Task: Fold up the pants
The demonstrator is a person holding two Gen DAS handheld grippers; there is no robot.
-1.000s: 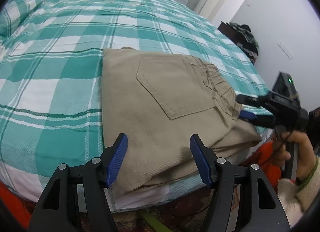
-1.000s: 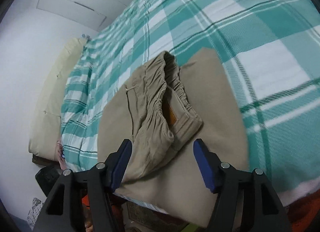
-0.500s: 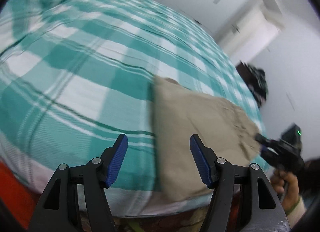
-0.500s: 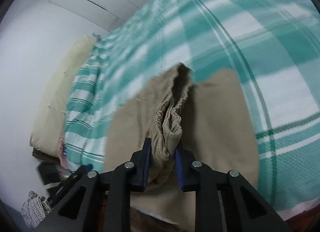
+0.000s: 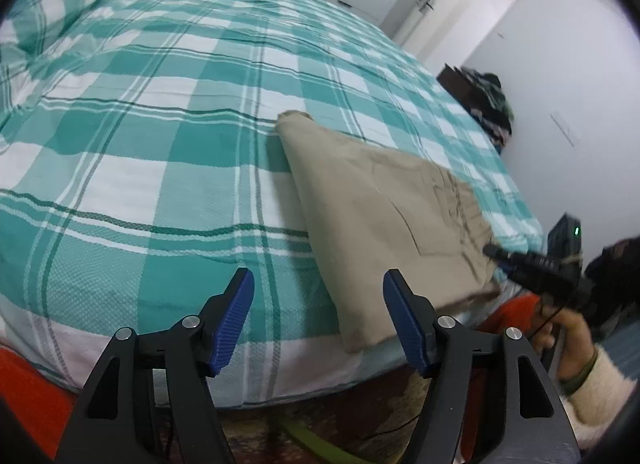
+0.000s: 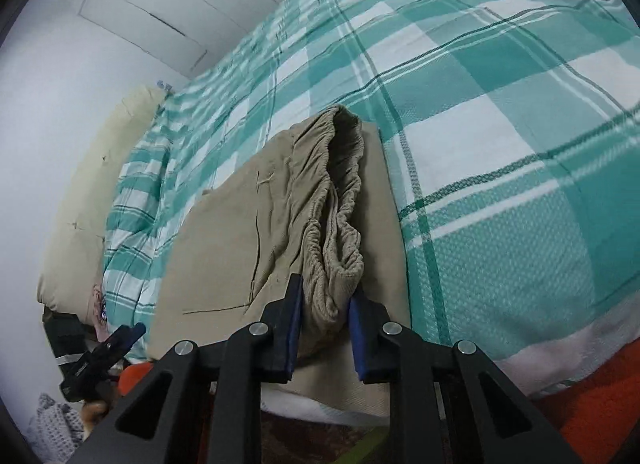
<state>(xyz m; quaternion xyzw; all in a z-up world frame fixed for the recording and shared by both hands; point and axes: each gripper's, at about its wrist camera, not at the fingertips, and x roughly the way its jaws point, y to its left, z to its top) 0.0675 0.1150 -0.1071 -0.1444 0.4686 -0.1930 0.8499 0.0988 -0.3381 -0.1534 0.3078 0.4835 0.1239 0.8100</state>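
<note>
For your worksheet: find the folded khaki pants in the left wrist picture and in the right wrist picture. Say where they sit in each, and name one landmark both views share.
Left wrist view: the khaki pants lie right of centre, near the bed's edge.
Right wrist view: the pants fill the lower centre, their waistband pinched in the right gripper.
Shared landmark: the teal plaid bedspread under the pants.

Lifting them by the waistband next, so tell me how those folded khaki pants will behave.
The pants look soft, so lifted layers would probably droop and unfold. The gathered waistband, pinched by the right gripper, is bunched, likely a secure hold. The left gripper is open over the bedspread, supporting nothing.
</note>
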